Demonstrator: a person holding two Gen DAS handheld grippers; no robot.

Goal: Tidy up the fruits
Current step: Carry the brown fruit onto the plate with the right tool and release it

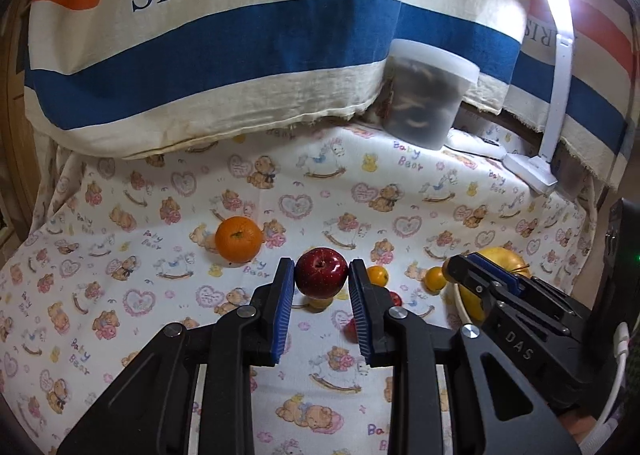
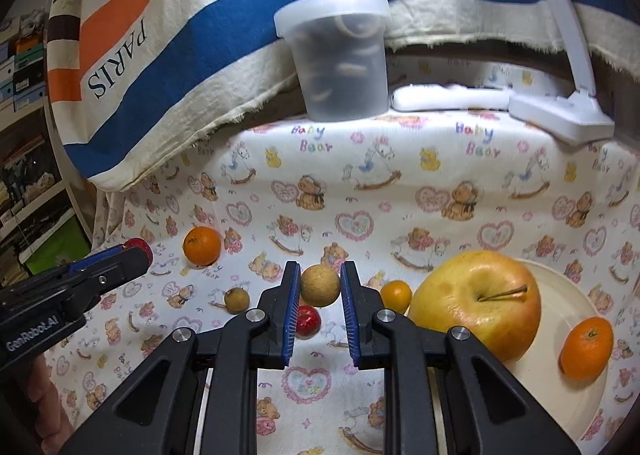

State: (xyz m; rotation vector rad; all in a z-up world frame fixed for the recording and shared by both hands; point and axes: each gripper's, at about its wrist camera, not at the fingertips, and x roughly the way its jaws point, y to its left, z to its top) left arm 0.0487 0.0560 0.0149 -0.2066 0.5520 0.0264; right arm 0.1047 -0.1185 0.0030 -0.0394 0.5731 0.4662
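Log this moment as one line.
left gripper: shut on red apple | right gripper: shut on brown fruit | plate: yellow apple, orange

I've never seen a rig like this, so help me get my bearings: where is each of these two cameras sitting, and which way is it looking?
Left wrist view: sits on the left gripper, looking along its fingers, shut on a red apple; the right gripper shows at right.
Right wrist view: sits on the right gripper, shut on a small brown fruit; the left gripper shows at left, a yellow apple on a plate at right.
Both share the bear-print cloth, the large orange, the plastic tub and the white lamp.
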